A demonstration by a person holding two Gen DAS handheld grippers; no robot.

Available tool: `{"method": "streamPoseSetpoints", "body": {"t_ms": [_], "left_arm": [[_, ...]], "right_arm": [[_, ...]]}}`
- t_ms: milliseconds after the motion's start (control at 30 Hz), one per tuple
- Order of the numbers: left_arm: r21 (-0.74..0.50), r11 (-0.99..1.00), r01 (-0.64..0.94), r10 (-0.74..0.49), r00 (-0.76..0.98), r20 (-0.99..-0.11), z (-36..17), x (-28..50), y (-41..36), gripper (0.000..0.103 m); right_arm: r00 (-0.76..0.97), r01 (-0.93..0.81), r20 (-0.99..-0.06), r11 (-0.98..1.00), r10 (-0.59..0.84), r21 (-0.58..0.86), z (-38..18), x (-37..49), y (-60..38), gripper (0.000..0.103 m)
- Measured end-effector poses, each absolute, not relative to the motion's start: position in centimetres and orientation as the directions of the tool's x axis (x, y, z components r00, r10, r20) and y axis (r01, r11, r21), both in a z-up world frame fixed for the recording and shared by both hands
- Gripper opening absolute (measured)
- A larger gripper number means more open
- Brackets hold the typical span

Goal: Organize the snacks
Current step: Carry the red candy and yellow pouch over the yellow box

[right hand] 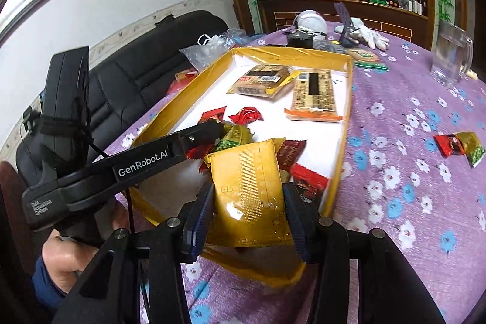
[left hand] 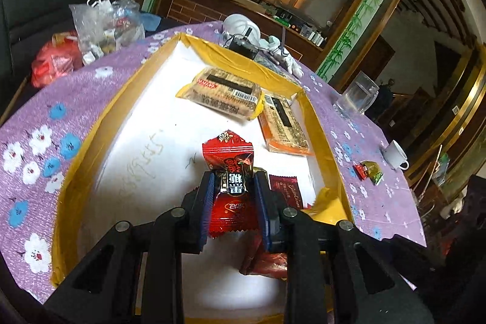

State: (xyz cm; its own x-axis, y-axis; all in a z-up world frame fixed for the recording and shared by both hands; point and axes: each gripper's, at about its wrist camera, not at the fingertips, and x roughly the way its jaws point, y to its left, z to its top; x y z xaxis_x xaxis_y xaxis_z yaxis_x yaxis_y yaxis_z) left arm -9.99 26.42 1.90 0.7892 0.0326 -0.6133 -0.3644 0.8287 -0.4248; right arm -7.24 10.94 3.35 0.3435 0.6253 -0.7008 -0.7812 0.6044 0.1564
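Note:
A shallow yellow-walled tray (left hand: 100, 123) with a white floor lies on the purple flowered table; it also shows in the right wrist view (right hand: 349, 87). My left gripper (left hand: 232, 187) is shut on a red candy packet (left hand: 229, 172), held over the tray's near end. My right gripper (right hand: 247, 198) is shut on a yellow snack packet (right hand: 247, 187) above the tray's near corner. The left gripper's body (right hand: 145, 161) crosses the right wrist view. Two biscuit packs (left hand: 224, 93) (left hand: 284, 123) lie at the tray's far end. Small red candies (right hand: 246, 115) lie inside.
Two loose candies (right hand: 458, 144) lie on the tablecloth right of the tray, also in the left wrist view (left hand: 369, 170). A glass mug (right hand: 451, 56), a white cup (left hand: 395, 155), gloves (right hand: 369, 37), plastic bags (left hand: 103, 26) and a black sofa (right hand: 145, 72) surround it.

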Motion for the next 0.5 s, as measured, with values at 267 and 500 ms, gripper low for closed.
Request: {"method": "streamPoseSetpoints", "body": {"t_ms": [267,500], "left_arm": [[-0.418,0.836,-0.356,0.026,0.786,-0.618,1.93,-9.79,26.29,0.023],[-0.395,0.85,-0.348,0.037,0.788,-0.615,2.2,-9.63,25.84,0.024]], "right_arm": [[0.356,-0.788,-0.7,0.602,0.619,0.132,2.54,-7.12,11.67,0.049],[0.33,-0.793,-0.695,0.587,0.639,0.163,2.61,-6.92,11.38,0.052]]}}
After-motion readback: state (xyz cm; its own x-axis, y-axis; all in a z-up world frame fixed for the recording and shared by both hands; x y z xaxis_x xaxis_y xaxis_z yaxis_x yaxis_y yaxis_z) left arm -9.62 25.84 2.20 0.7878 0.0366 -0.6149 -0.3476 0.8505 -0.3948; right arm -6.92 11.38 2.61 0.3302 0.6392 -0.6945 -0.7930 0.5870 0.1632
